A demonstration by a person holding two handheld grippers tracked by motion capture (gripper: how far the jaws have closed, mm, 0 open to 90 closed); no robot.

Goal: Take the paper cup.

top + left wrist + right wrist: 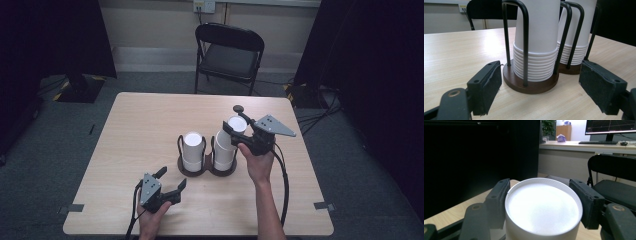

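A black wire cup holder with a brown base [207,172] [531,86] stands at the table's middle and carries two stacks of upside-down white paper cups. The left stack [192,147] [536,37] is shorter than the right stack [225,150] [576,30]. My right gripper [234,120] [540,202] is shut on the top cup [236,123] [544,207] of the right stack, a pad against each side near its upturned bottom. My left gripper [172,178] [540,90] is open and low near the table's front edge, pointing at the holder's base with nothing between its pads.
The light wooden table [140,125] has bare room to the left and behind the holder. A black folding chair [230,55] [616,187] stands beyond the far edge. Dark curtains flank the room, and a desk with a monitor [609,127] sits far off.
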